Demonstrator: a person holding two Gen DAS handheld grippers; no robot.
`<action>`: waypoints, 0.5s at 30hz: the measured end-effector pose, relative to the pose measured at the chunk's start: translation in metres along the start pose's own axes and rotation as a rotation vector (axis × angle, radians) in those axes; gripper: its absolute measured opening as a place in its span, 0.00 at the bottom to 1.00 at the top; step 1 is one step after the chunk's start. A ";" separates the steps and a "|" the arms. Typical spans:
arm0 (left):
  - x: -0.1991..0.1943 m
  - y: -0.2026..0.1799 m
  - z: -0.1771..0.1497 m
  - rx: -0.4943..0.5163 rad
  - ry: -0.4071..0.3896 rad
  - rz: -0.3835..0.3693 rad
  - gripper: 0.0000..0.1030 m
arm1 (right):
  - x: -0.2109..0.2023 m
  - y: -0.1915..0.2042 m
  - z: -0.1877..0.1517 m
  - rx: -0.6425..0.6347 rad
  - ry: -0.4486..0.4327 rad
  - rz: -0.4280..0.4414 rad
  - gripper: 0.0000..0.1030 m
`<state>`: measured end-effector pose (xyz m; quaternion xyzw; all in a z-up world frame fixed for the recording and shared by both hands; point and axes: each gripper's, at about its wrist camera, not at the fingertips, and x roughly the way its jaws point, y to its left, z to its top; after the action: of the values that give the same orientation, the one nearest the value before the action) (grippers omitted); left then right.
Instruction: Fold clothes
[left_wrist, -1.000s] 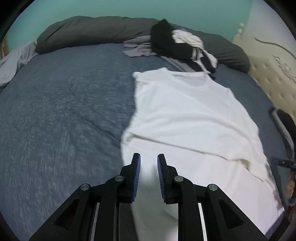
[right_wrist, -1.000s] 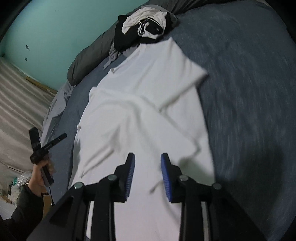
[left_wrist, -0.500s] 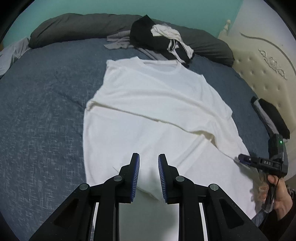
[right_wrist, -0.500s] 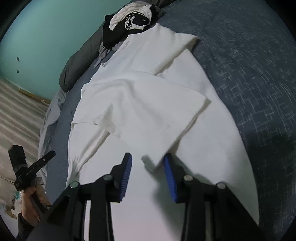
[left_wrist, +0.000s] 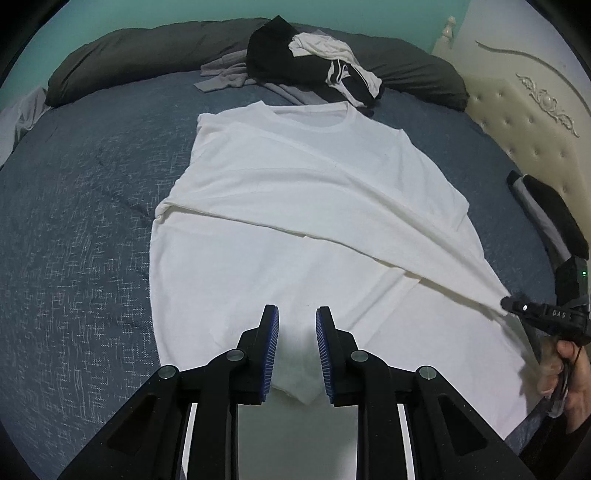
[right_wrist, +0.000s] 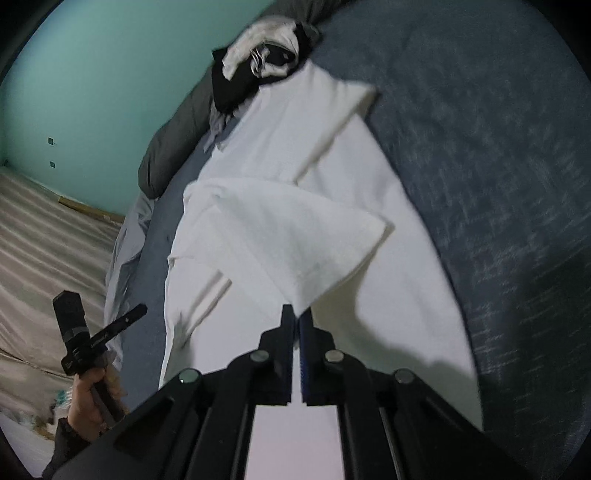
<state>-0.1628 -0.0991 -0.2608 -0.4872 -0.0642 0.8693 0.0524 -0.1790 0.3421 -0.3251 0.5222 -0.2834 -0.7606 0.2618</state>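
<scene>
A white T-shirt lies flat on the blue bedspread, collar at the far end. One flap of it is folded over the body. My right gripper is shut on that flap's corner and holds it taut above the shirt. In the left wrist view the same right gripper sits at the right edge, a hand below it. My left gripper hovers open over the near hem, nothing pinched. From the right wrist view the left gripper hangs beside the bed.
A heap of black and white clothes and a grey garment lie past the collar, against a long dark pillow. A cream tufted headboard stands on the right, a dark garment before it. Teal wall behind.
My right gripper has gone from open to shut on the folded flap's corner and pulled it taut. The left gripper has swung round toward the shirt's middle and stays open.
</scene>
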 end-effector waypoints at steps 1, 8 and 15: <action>0.001 -0.001 0.001 0.003 0.003 0.001 0.22 | 0.004 0.000 -0.002 0.002 0.011 0.003 0.02; 0.012 0.003 0.007 -0.007 0.024 0.011 0.22 | 0.009 -0.004 -0.005 0.029 0.019 0.011 0.05; 0.041 0.011 0.027 -0.060 0.026 -0.024 0.27 | -0.013 -0.008 0.006 0.068 -0.058 0.040 0.23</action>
<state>-0.2075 -0.1055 -0.2827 -0.4991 -0.0955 0.8599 0.0491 -0.1816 0.3575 -0.3201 0.5030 -0.3268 -0.7599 0.2506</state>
